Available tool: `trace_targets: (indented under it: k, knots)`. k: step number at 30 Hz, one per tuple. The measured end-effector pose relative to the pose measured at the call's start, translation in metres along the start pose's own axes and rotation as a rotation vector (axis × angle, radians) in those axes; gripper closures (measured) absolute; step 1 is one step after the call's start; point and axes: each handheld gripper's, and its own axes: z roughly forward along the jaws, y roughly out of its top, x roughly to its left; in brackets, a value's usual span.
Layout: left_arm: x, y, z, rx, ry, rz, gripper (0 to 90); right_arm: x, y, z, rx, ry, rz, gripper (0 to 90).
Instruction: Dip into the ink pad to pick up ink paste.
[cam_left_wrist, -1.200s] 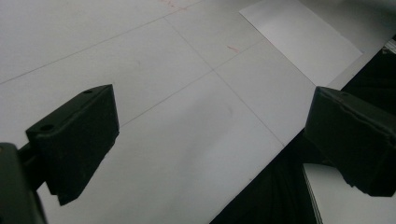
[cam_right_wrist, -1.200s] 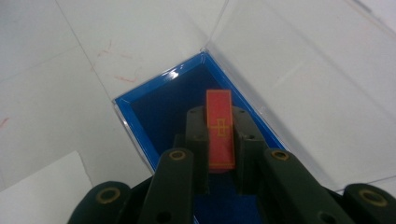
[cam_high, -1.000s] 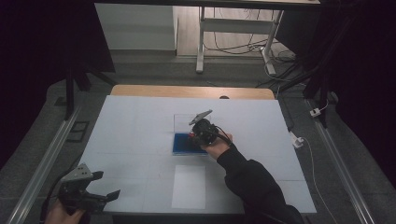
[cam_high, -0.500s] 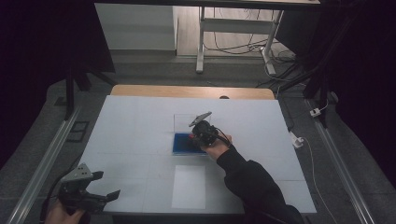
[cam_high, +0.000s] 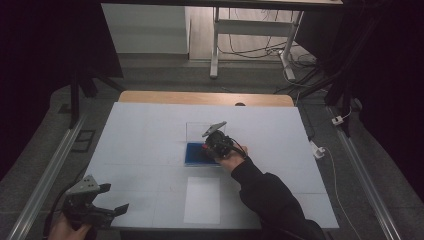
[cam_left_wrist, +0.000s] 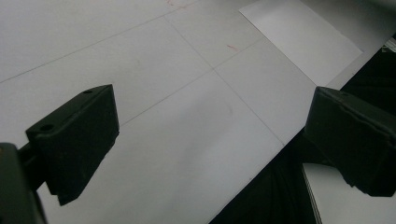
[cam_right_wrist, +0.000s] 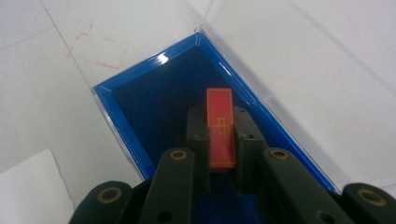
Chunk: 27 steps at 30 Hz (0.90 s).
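The right gripper (cam_right_wrist: 220, 140) is clamping a red card (cam_right_wrist: 220, 126) w/ its long axis pointing along the jaws, just over the blue tray (cam_right_wrist: 135, 98), while the left gripper (cam_high: 95, 207) is waiting wide open, well apart.

Red tile (cam_right_wrist: 220, 128): lower end hidden between the jaws. Gold marking on its face too small to read, possibly a cross. Blue tray (cam_right_wrist: 122, 121) cut off at the frame's bottom.

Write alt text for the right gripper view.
The right gripper is shut on a thin red tile with a gold cross mark, holding it over a blue-lined tray with clear walls. The tray sits on a white table, near faint red scribbles.
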Motion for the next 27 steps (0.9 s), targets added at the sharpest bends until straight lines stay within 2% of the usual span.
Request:
trace_targets:
  k: [5, 7, 14, 17, 19, 22, 27]
  knots:
    - [0.0, 0.0, 0.0, 0.001, 0.0, 0.001, 3.4, 0.0, -0.001, 0.0, -0.006, 0.003, 0.007, 80.4]
    - [0.0, 0.0, 0.0, 0.002, 0.001, 0.002, 3.4, 0.001, -0.001, 0.0, -0.004, -0.01, -0.008, 80.4]
    - [0.0, -0.001, -0.001, -0.004, -0.002, -0.002, 3.4, 0.0, 0.002, -0.002, -0.005, -0.012, 0.006, 79.7]
    - [0.0, -0.001, -0.001, -0.005, -0.002, -0.002, 3.4, -0.001, 0.004, -0.008, -0.035, -0.016, 0.022, 79.7]
    - [0.0, -0.001, -0.001, -0.005, -0.002, -0.002, 3.4, -0.005, 0.008, -0.02, -0.084, -0.008, 0.053, 79.6]
    - [0.0, -0.001, -0.001, -0.004, -0.001, -0.001, 3.4, -0.007, 0.01, -0.029, -0.1, -0.008, 0.058, 79.5]
    - [-0.001, -0.001, -0.001, -0.002, 0.002, 0.001, 3.4, -0.005, 0.007, -0.026, -0.072, -0.004, 0.042, 79.5]
